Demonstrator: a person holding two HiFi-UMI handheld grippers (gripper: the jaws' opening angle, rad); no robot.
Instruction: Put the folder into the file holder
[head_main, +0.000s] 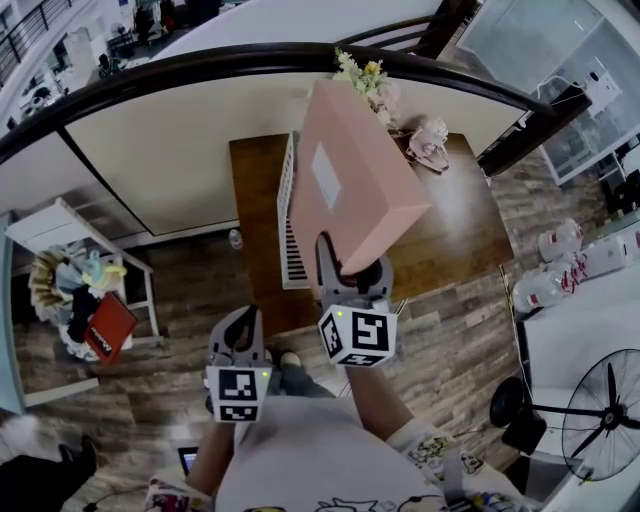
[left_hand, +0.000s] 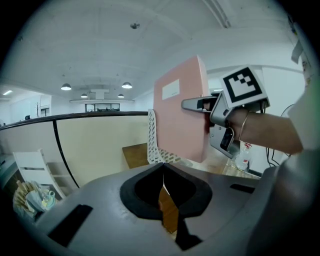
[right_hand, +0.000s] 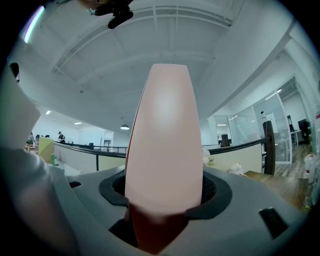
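Head view: flat pink folder (head_main: 350, 190) tight in right claw (head_main: 350, 268), by slatted white holder (head_main: 289, 215); left claw (head_main: 244, 318) closed.

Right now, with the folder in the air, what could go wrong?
The right gripper grips the folder only at its lower edge, so it may tilt or slip. The file holder stands unheld, with the left gripper away from it; a bump could push or tip it.
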